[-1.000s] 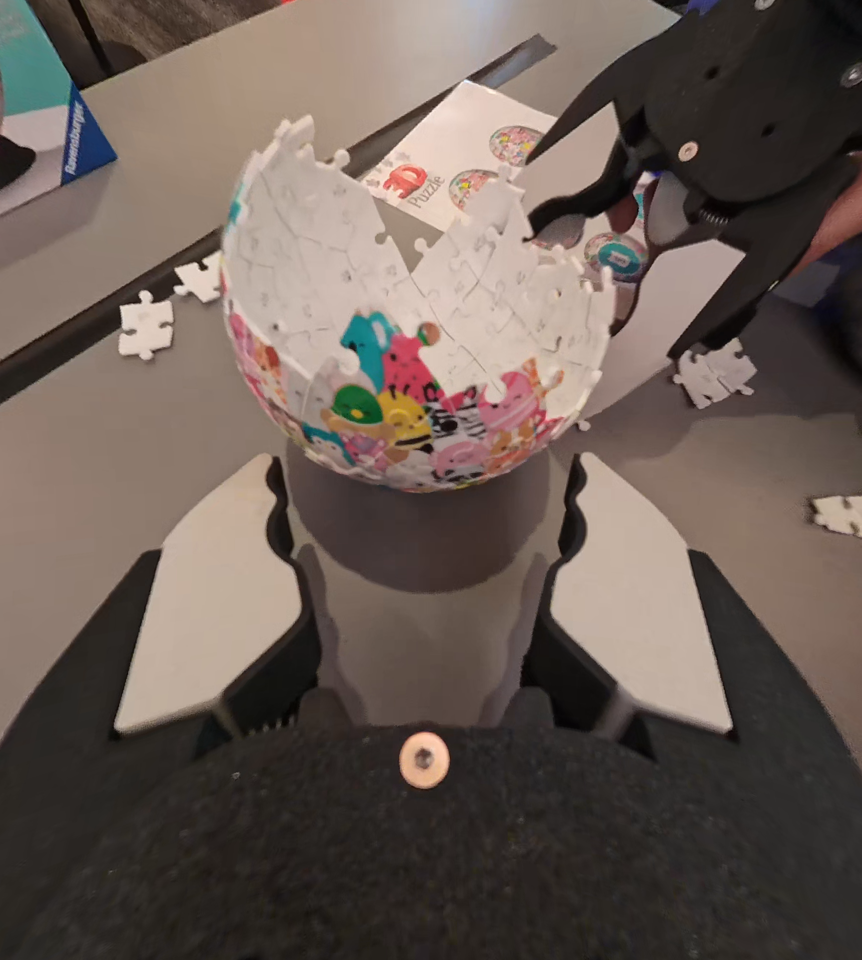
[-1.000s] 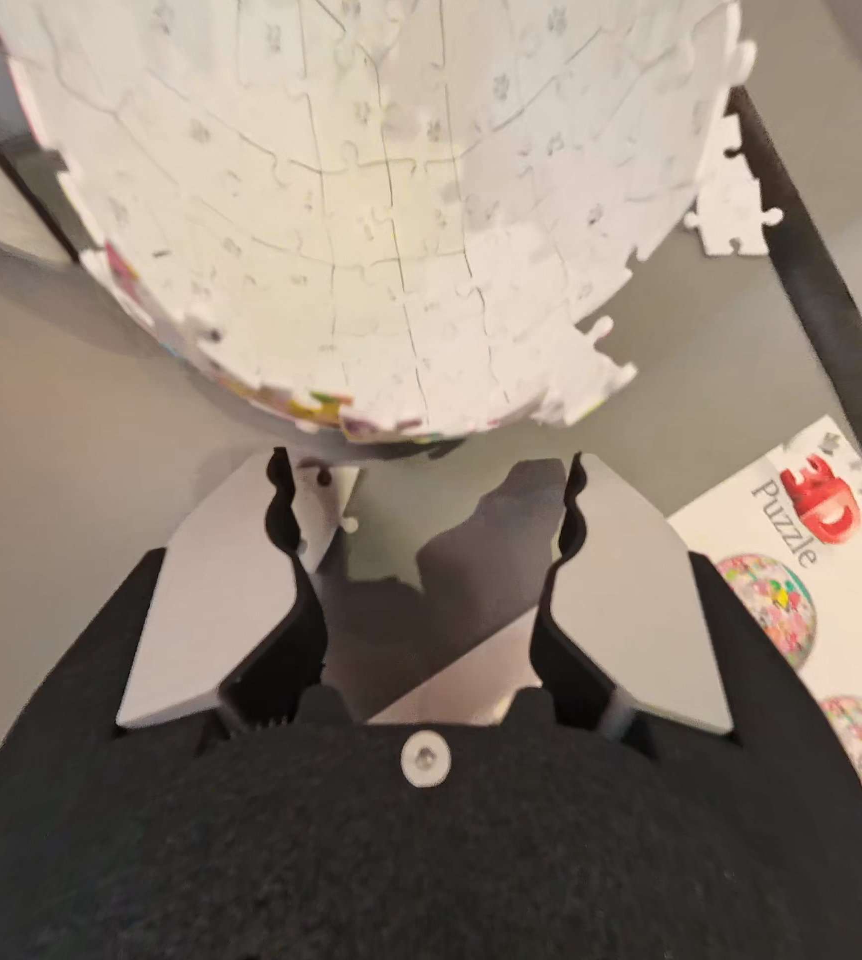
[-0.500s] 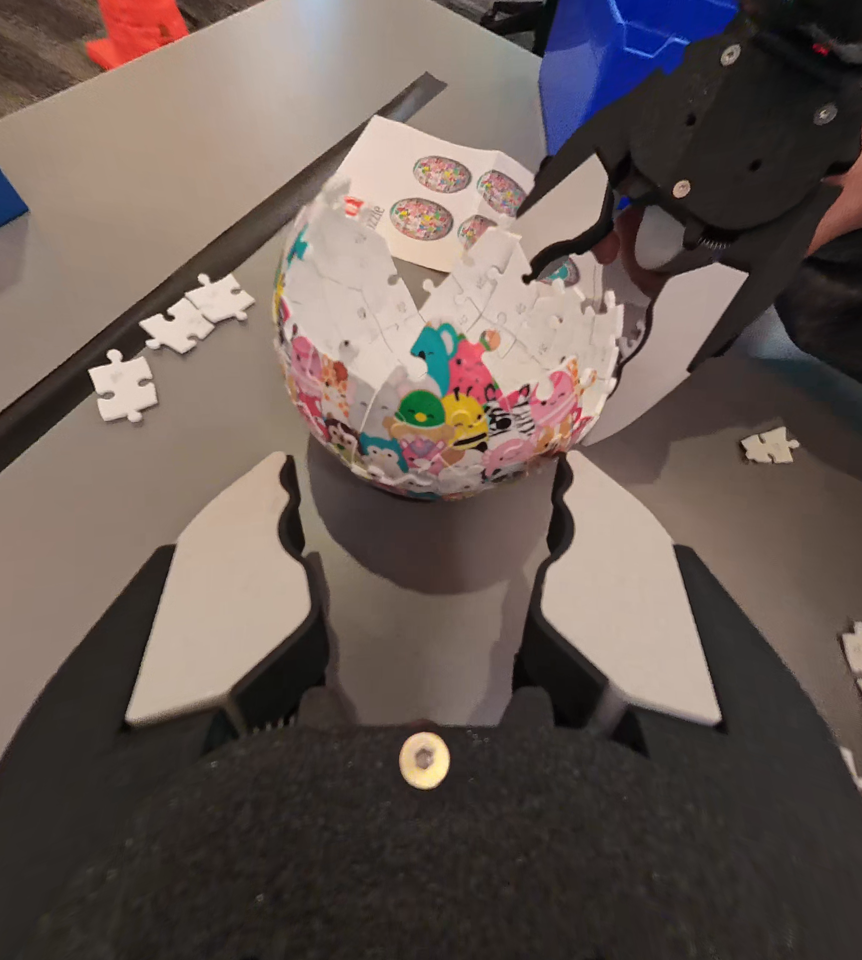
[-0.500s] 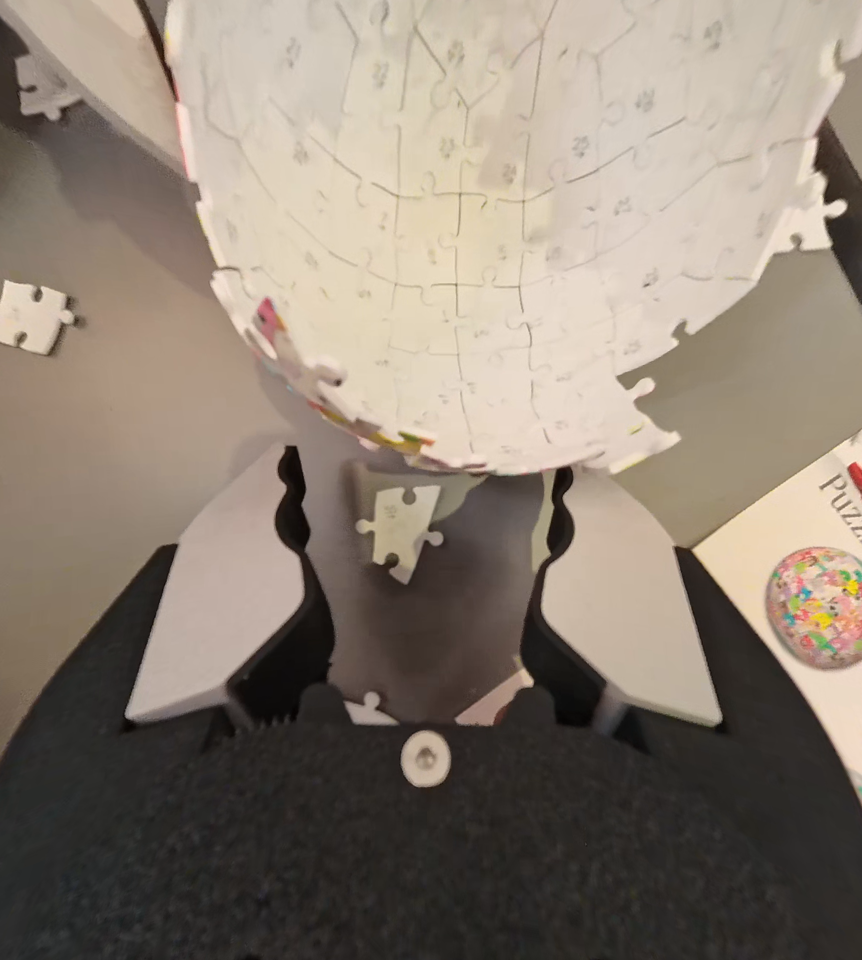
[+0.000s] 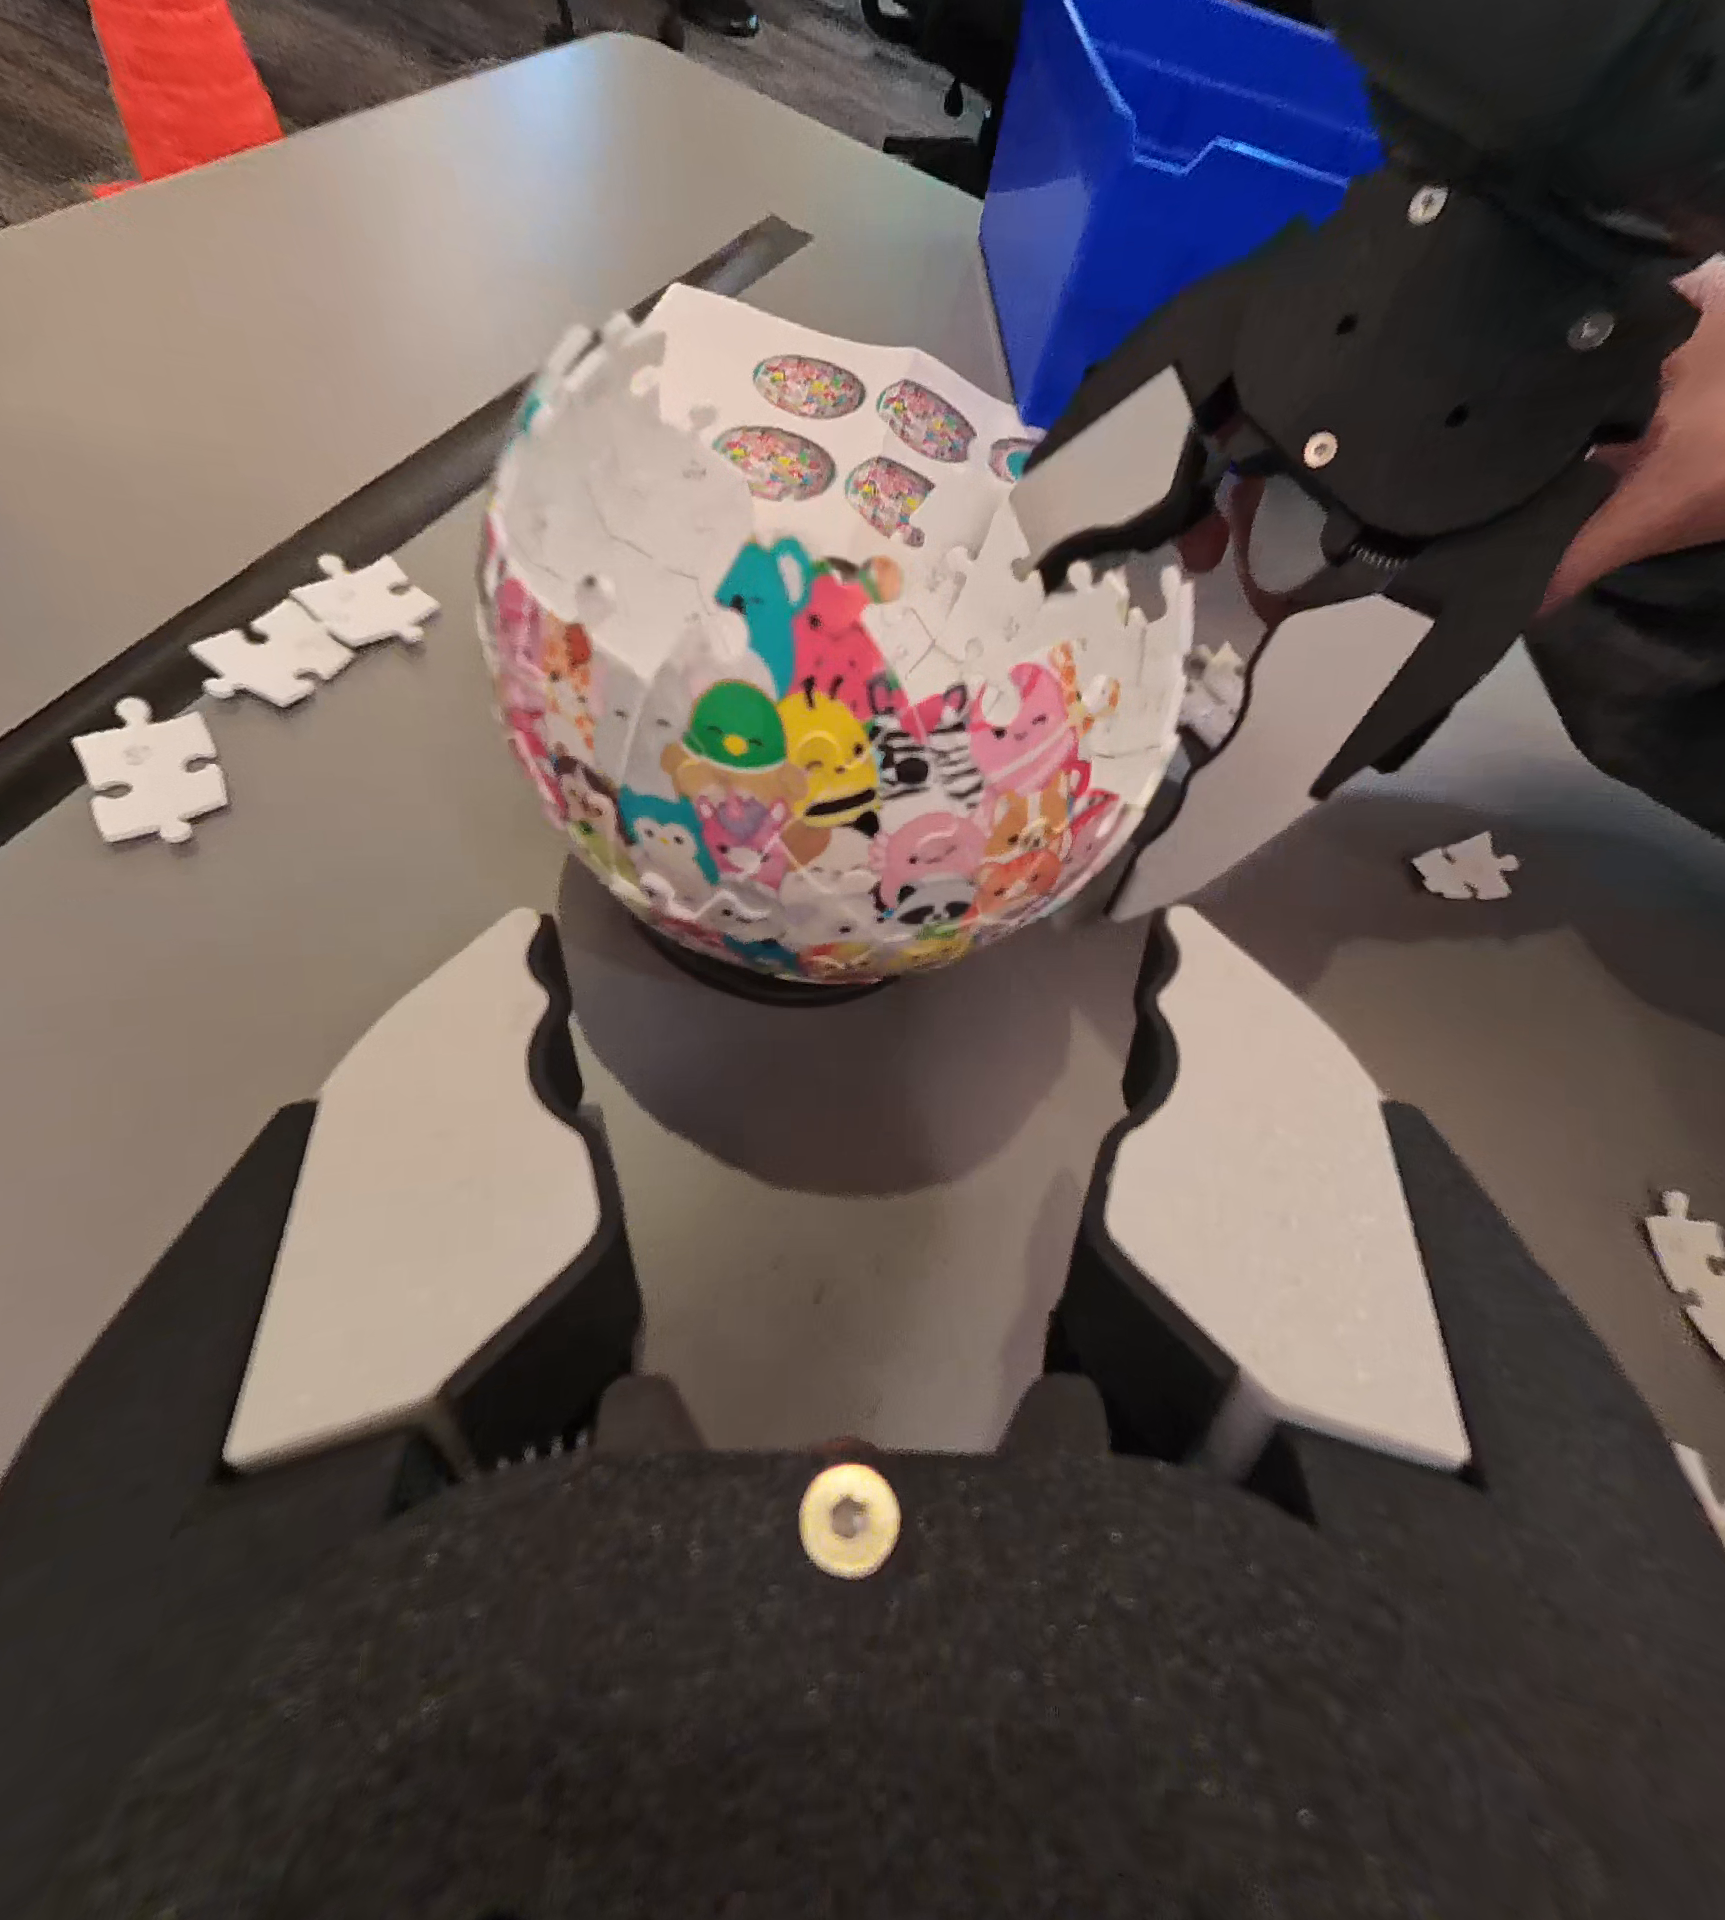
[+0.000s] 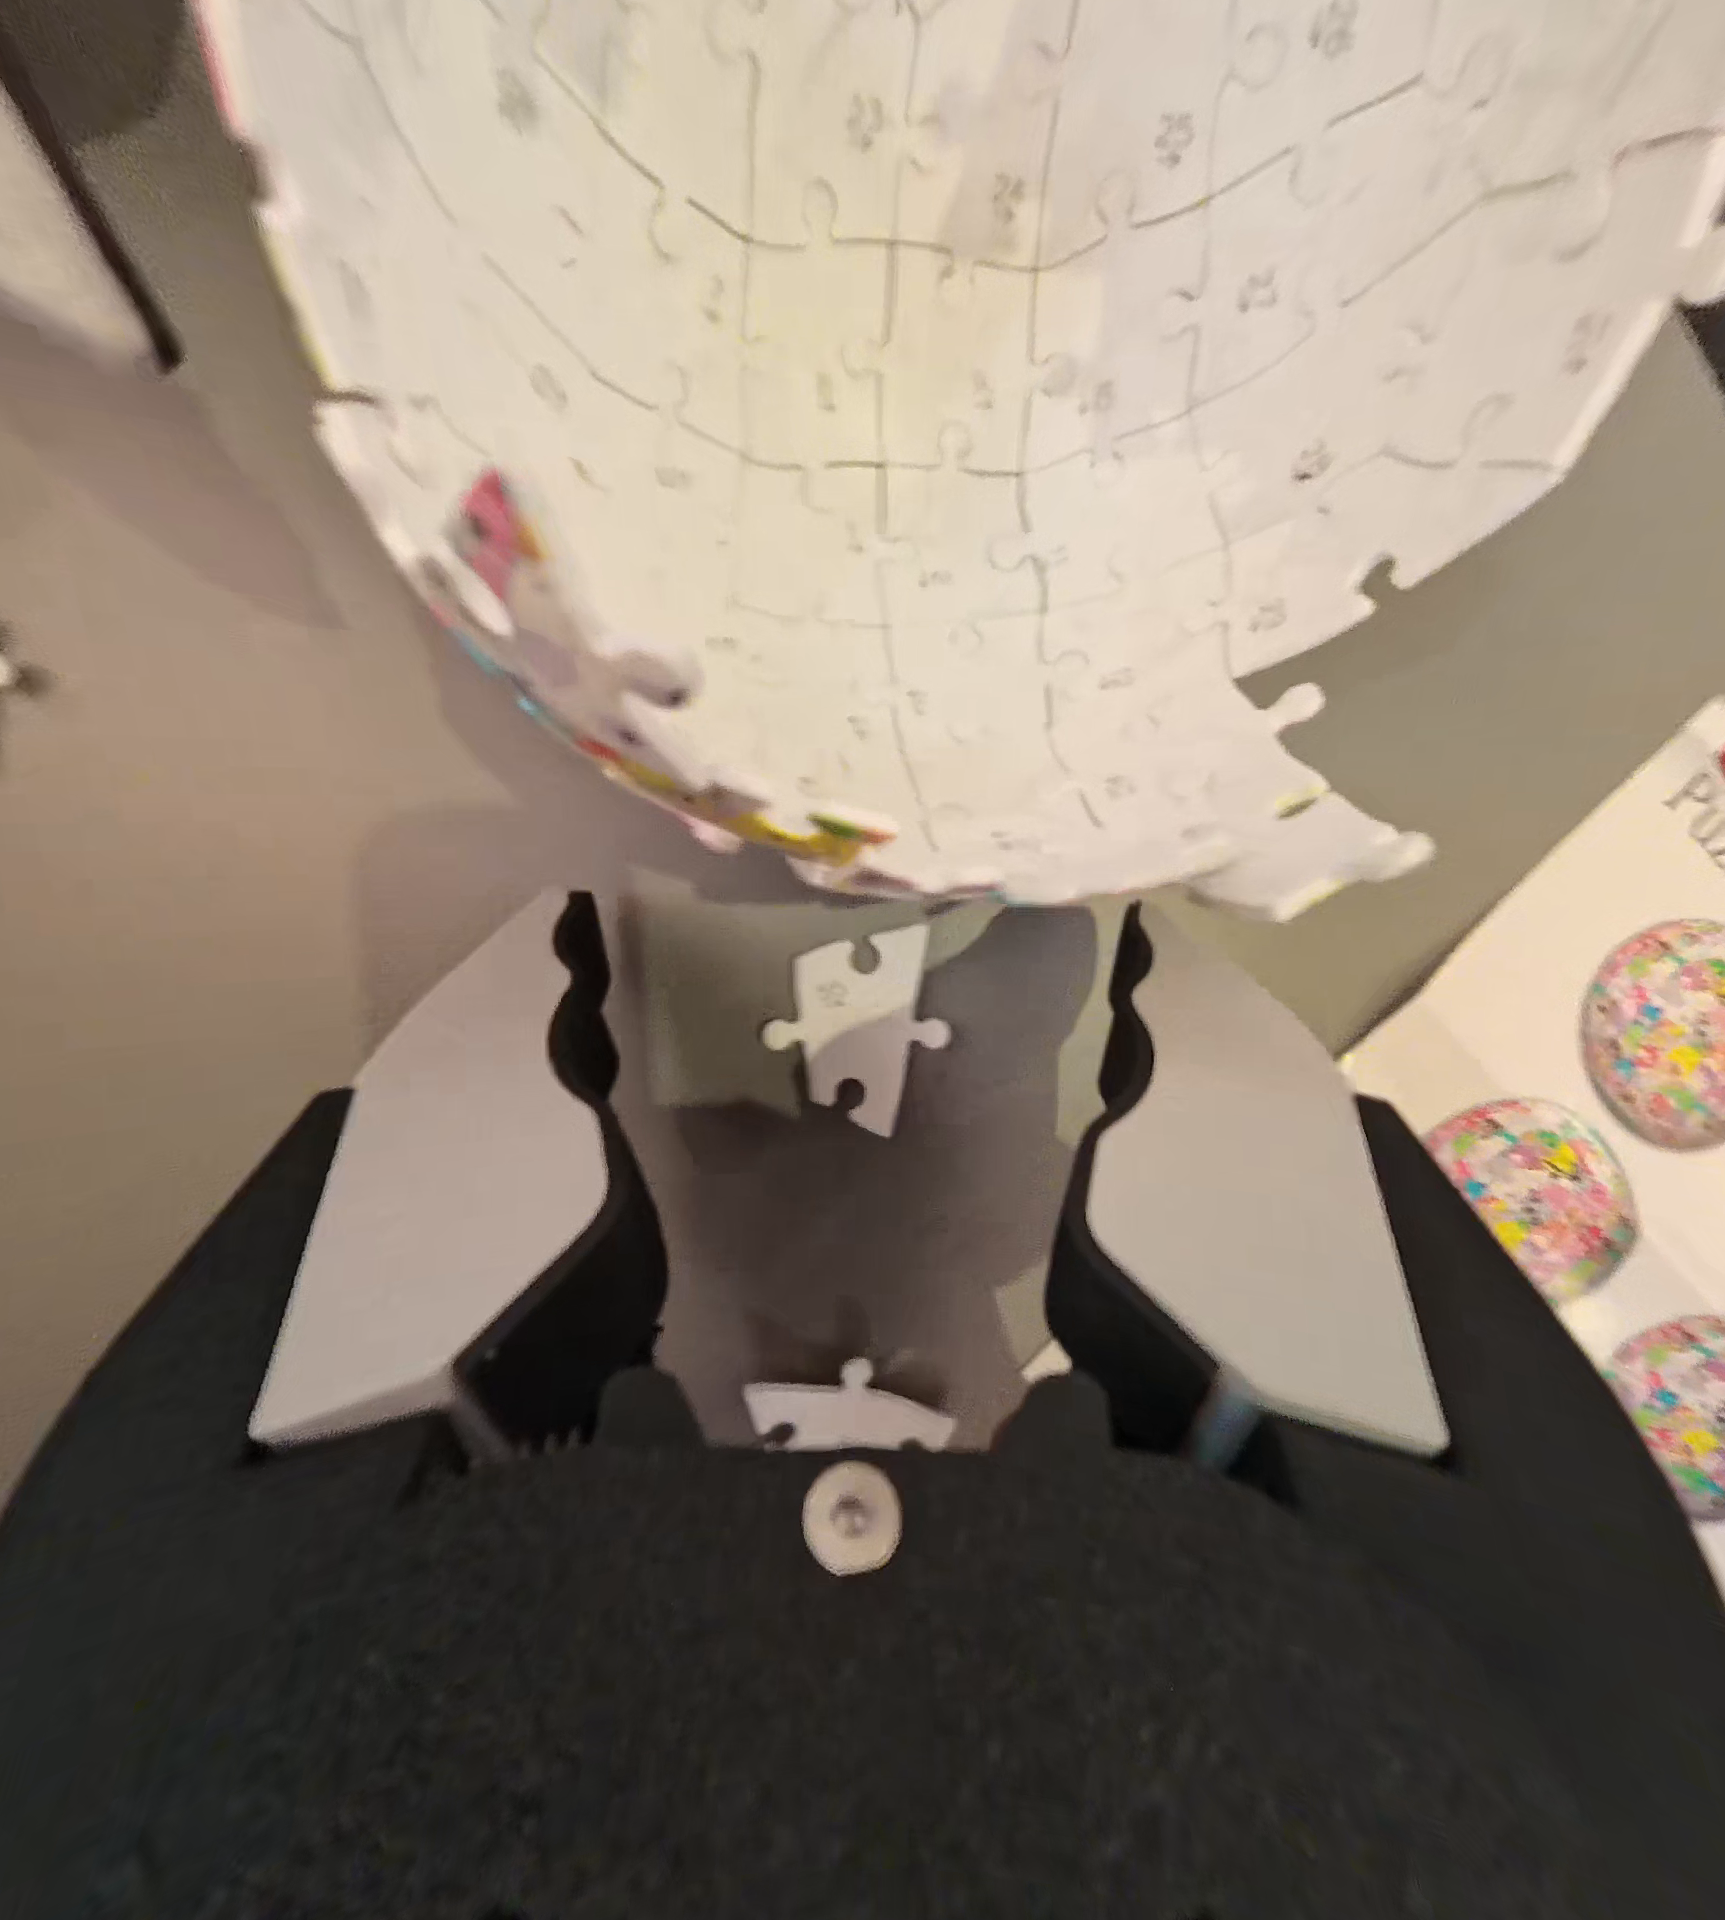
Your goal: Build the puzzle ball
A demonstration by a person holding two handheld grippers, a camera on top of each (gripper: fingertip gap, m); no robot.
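Left wrist view: left gripper (image 5: 842, 997) level, jaws wide apart, holding nothing. Half-built puzzle ball (image 5: 827, 727) at 12 o'clock on grey table (image 5: 214, 312), open bowl up. Right gripper (image 5: 1149, 665) comes in from 2 o'clock, tilted down, fingers spread across the ball's rim. Loose pieces (image 5: 245, 675) at 10 o'clock.

Right wrist view: right gripper (image 6: 853, 997) spread, empty, over a loose puzzle piece (image 6: 853, 1023). Ball's white inside (image 6: 941, 416) at 12 o'clock; leaflet (image 6: 1668, 1195) at 3 o'clock.

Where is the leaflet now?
In the left wrist view, the leaflet lies on the table behind the puzzle ball, beside the blue box.
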